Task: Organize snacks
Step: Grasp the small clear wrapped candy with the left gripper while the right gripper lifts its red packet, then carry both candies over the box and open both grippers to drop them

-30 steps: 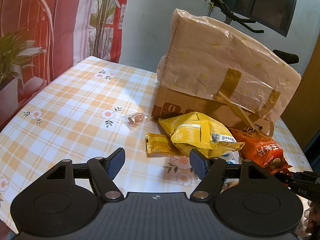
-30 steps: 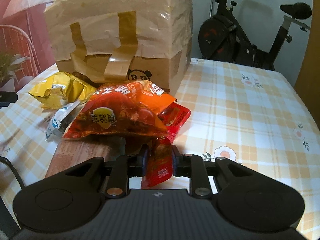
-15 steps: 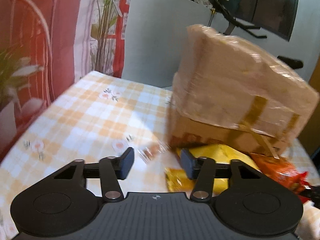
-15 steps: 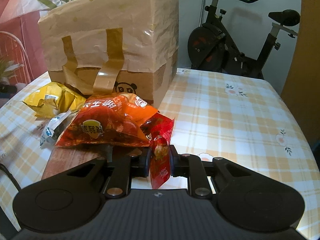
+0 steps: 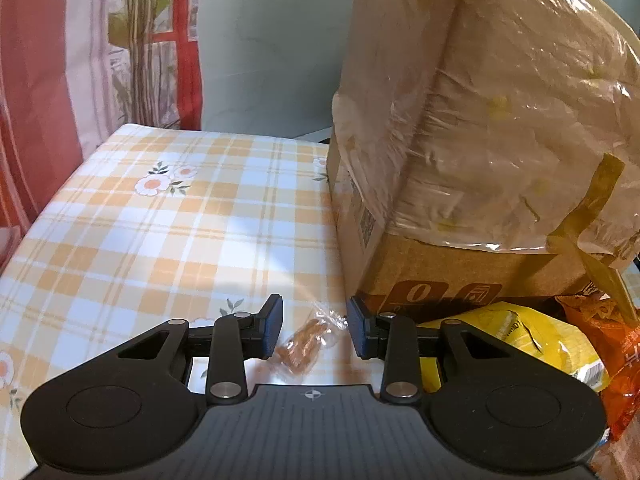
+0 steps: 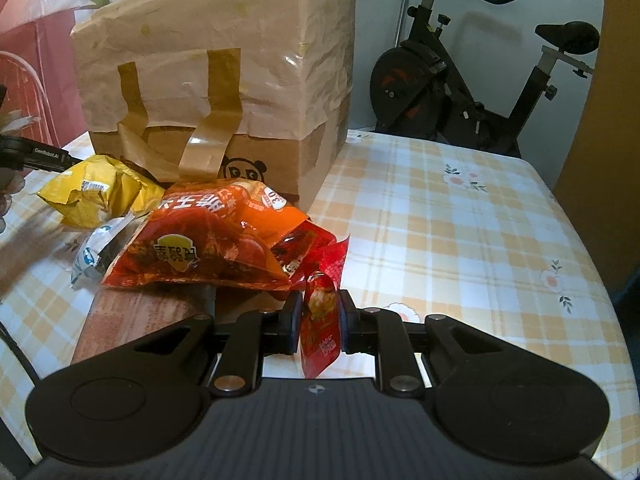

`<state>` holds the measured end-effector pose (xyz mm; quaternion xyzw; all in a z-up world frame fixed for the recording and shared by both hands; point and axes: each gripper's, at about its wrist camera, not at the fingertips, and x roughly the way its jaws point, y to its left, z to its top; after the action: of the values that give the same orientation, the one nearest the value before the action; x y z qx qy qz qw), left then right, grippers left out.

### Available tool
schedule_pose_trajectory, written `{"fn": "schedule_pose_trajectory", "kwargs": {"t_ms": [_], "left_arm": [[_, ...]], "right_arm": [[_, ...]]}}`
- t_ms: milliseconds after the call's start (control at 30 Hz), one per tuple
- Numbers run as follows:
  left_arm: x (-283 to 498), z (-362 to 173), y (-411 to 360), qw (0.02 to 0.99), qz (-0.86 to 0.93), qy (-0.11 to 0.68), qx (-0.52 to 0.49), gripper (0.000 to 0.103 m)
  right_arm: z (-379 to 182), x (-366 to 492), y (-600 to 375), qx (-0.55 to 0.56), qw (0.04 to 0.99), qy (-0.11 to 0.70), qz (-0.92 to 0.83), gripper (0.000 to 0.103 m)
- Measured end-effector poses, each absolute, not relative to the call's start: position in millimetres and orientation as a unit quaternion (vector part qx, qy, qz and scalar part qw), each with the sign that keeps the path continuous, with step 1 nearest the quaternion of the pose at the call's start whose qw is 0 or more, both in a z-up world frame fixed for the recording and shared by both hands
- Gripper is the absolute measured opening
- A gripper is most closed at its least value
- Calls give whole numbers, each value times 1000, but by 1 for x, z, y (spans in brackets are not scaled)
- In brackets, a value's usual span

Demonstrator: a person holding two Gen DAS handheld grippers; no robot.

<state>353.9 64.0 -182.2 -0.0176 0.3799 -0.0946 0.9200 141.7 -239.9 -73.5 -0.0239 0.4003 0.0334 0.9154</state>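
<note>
Pickup step: left gripper (image 5: pixel 315 330) closing around the clear-wrapped candy (image 5: pixel 306 345), pads not yet touching; right gripper (image 6: pixel 320 320) clamps a red sachet (image 6: pixel 320 312); next, finish closing, then lift.

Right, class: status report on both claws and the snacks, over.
Left claw closing around clear-wrapped brown candy. Right claw shut on small red packet. Nothing blocking.

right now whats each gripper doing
left gripper: closing around the small clear-wrapped snack, not gripped yet
right gripper: shut on the red snack packet

Each wrist camera looks forward and downward along its gripper's fingers, close over the checked tablecloth (image 5: pixel 168 240). Both views share the taped cardboard box (image 5: pixel 480 152), seen from opposite ends.
</note>
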Motion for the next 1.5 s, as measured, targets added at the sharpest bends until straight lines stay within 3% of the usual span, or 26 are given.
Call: {"fn": "schedule_pose_trajectory", "kwargs": {"t_ms": [300, 333, 400, 700, 1167, 1500], "left_arm": [[348, -197, 60, 912, -100, 397, 15, 37], [345, -197, 60, 913, -99, 395, 17, 35], [343, -197, 59, 915, -89, 392, 27, 21], [321, -187, 69, 921, -75, 382, 7, 20], [277, -112, 67, 947, -97, 304, -21, 20], [273, -27, 35, 972, -125, 199, -24, 20]], "right_arm": [[-76, 141, -238, -25, 914, 403, 37, 19], [-76, 140, -238, -26, 914, 403, 37, 19], [-77, 140, -239, -24, 914, 403, 36, 19], [-73, 136, -240, -22, 918, 394, 32, 19], [-30, 135, -242, -24, 945, 324, 36, 19], [45, 155, -230, -29, 973, 216, 72, 19]]}}
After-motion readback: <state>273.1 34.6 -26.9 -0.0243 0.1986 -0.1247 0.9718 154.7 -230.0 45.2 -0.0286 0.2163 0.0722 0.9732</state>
